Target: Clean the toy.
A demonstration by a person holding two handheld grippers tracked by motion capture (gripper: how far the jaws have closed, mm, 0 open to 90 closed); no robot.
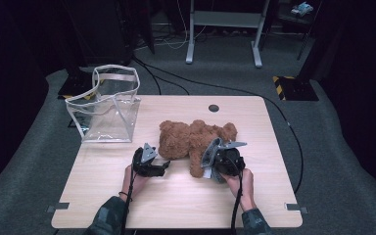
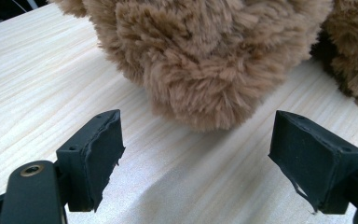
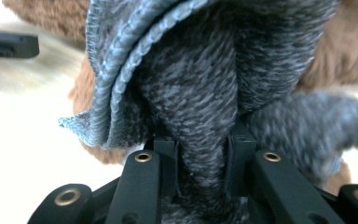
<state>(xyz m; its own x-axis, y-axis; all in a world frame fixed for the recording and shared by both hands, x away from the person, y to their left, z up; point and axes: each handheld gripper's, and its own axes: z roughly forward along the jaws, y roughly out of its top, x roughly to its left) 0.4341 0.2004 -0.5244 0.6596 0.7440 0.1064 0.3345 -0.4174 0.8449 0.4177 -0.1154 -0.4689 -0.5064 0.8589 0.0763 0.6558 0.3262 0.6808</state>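
While the fluffy brown teddy bear (image 1: 193,139) lies mid-table in the high view, the left gripper (image 2: 196,154) in its own view stands spread before it; the right gripper (image 3: 200,161) pinches grey knitted cloth (image 3: 191,88) against the bear.

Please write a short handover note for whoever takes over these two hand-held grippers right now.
Left hand-held gripper: open, holding nothing, low over the table just short of the teddy bear.
Right hand-held gripper: shut on a bunched grey knitted garment, held against the bear's lower end.
The bear lies mid-table; a clear plastic bag stands open at the far left corner.
Done: garment picked up and brought to the bear.
Left, most likely: steady the bear with the left gripper and work the garment onto it. Whether the bag comes into it is unclear.
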